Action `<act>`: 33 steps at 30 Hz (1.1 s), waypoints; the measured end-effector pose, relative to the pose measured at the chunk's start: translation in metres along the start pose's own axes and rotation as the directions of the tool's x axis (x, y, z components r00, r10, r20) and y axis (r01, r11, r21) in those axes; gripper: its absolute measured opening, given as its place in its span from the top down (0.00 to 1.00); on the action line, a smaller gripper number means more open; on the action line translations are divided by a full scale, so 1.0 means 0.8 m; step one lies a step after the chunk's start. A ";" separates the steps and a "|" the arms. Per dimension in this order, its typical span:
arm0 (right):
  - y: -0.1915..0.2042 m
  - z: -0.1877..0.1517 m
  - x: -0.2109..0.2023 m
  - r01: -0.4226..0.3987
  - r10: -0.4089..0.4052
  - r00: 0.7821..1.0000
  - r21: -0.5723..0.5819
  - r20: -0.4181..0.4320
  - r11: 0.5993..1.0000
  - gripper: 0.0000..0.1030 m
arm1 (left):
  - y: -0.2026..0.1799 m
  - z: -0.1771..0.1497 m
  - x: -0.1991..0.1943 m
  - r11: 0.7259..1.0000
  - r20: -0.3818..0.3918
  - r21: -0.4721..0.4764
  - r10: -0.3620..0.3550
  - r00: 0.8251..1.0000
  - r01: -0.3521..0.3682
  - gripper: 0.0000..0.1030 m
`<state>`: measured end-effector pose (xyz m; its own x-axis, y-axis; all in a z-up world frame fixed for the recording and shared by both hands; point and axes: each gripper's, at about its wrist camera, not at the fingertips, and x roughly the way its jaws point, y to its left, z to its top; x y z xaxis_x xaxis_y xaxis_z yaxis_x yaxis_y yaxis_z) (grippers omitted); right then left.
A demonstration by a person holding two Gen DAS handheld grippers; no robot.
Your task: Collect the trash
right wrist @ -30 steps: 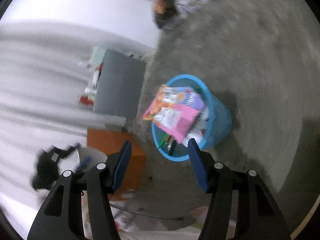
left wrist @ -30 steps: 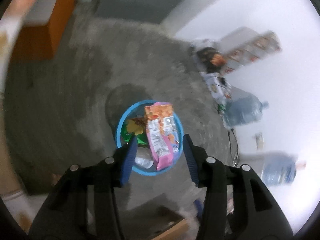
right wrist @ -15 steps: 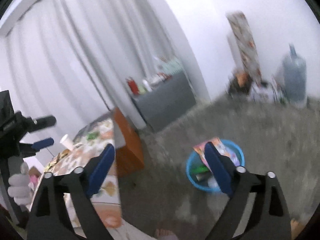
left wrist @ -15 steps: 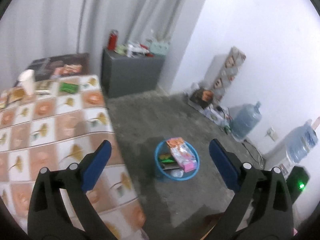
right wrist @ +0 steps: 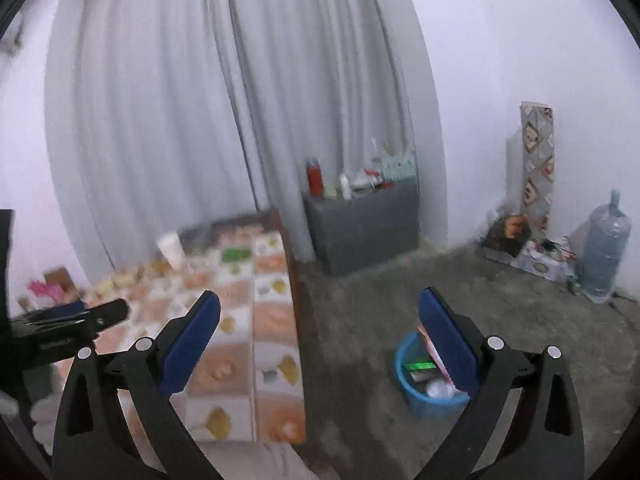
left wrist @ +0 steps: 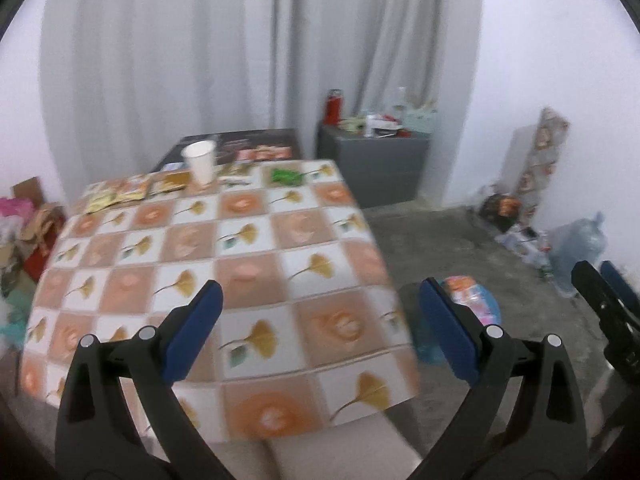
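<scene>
Trash basket [right wrist: 424, 398] below both empty, wide-spread grippers, seemingly raised.

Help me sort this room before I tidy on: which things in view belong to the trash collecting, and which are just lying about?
Belongs to the job:
- blue bin on the floor, already holding wrappers
- green wrapper, yellow wrappers and white paper cup at the table's far end
- left gripper and right gripper, both open and empty

Just lying about:
- grey cabinet
- red bottle
- water jug

Bin [right wrist: 424, 402] on floor, right of table [right wrist: 240, 344]
</scene>
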<state>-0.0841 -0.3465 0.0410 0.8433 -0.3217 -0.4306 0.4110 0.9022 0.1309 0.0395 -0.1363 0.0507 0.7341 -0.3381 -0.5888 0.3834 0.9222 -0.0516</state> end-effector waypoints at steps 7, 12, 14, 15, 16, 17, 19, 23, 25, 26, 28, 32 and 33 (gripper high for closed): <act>0.014 -0.064 0.029 0.078 -0.095 0.962 -0.078 -0.256 0.994 0.06 | 0.024 -0.064 0.025 0.992 -0.163 -0.058 0.099 0.982 -0.110 0.09; 0.018 -0.087 0.027 0.104 -0.140 0.944 -0.132 -0.300 0.986 0.06 | 0.035 -0.091 0.031 0.987 -0.203 -0.069 0.128 0.971 -0.145 0.09; 0.015 -0.091 0.030 0.108 -0.146 0.940 -0.138 -0.308 0.985 0.06 | 0.034 -0.096 0.028 0.987 -0.200 -0.057 0.137 0.970 -0.151 0.08; 0.014 -0.093 0.029 0.114 -0.153 0.937 -0.139 -0.315 0.984 0.06 | 0.034 -0.097 0.027 0.987 -0.201 -0.056 0.139 0.970 -0.153 0.09; 0.011 -0.095 0.028 0.119 -0.158 0.935 -0.140 -0.318 0.983 0.06 | 0.032 -0.097 0.025 0.987 -0.203 -0.056 0.139 0.969 -0.153 0.09; 0.009 -0.095 0.030 0.122 -0.163 0.933 -0.142 -0.320 0.982 0.06 | 0.031 -0.095 0.025 0.987 -0.205 -0.055 0.138 0.969 -0.152 0.09; 0.006 -0.096 0.032 0.138 -0.178 0.929 -0.143 -0.323 0.980 0.06 | 0.030 -0.096 0.024 0.986 -0.199 -0.050 0.145 0.969 -0.158 0.08; -0.005 -0.096 0.026 0.168 -0.202 0.927 -0.132 -0.317 0.977 0.06 | 0.028 -0.094 0.022 0.986 -0.192 -0.038 0.155 0.969 -0.165 0.08; -0.009 -0.097 0.025 0.180 -0.214 0.925 -0.133 -0.315 0.975 0.06 | 0.026 -0.094 0.020 0.985 -0.188 -0.036 0.158 0.969 -0.168 0.08; -0.012 -0.097 0.024 0.186 -0.219 0.923 -0.131 -0.315 0.974 0.06 | 0.024 -0.094 0.020 0.986 -0.187 -0.034 0.156 0.970 -0.166 0.08; -0.016 -0.097 0.023 0.193 -0.224 0.922 -0.128 -0.315 0.973 0.06 | 0.020 -0.093 0.017 0.986 -0.184 -0.030 0.154 0.971 -0.163 0.08; -0.023 -0.097 0.020 0.206 -0.235 0.921 -0.122 -0.312 0.971 0.06 | 0.015 -0.089 0.015 0.988 -0.177 -0.022 0.148 0.973 -0.154 0.08; -0.024 -0.097 0.020 0.210 -0.238 0.920 -0.121 -0.311 0.970 0.06 | 0.014 -0.089 0.015 0.988 -0.177 -0.021 0.145 0.973 -0.151 0.08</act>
<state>-0.1055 -0.3466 -0.0377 0.5704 -0.4209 -0.7054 0.5335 0.8428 -0.0714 0.0125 -0.1164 -0.0145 0.6710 -0.1620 -0.7236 0.2558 0.9665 0.0208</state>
